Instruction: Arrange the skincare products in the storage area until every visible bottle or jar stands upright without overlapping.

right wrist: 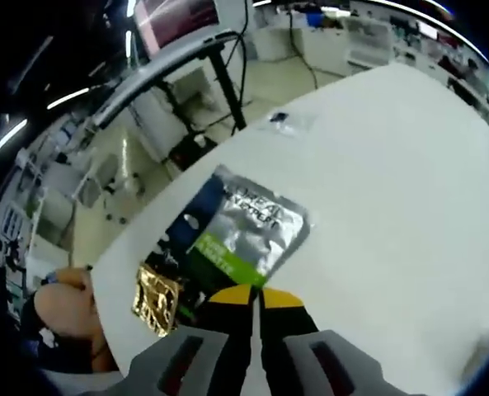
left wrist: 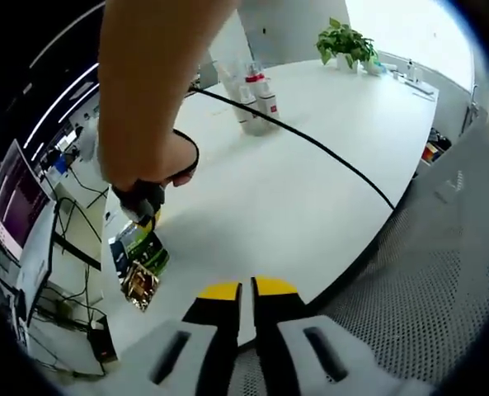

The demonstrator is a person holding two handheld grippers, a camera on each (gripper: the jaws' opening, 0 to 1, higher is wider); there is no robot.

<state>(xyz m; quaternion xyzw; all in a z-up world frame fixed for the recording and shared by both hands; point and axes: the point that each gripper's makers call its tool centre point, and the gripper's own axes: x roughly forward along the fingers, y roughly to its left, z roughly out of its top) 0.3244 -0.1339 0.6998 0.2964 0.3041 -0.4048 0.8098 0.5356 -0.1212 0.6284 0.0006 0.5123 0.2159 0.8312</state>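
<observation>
A silver, green and gold sachet point(right wrist: 248, 227) hangs over the white table point(right wrist: 392, 206), pinched at its edge by my right gripper point(right wrist: 256, 295), which is shut on it. In the left gripper view the same sachet point(left wrist: 141, 260) dangles below the right gripper point(left wrist: 148, 200), held by a person's hand above the table's left edge. A cluster of white bottles point(left wrist: 255, 99), some with red caps, stands upright at the far side of the table. My left gripper point(left wrist: 246, 289) sits over the near table edge, jaws shut with nothing between them.
A black cable point(left wrist: 326, 153) runs across the table point(left wrist: 310, 206) past the bottles. A potted plant point(left wrist: 345, 41) stands at the far end. A mesh chair point(left wrist: 425, 280) is at the right. A small clear wrapper point(right wrist: 281, 122) lies near the table's edge. Desks and monitors lie beyond.
</observation>
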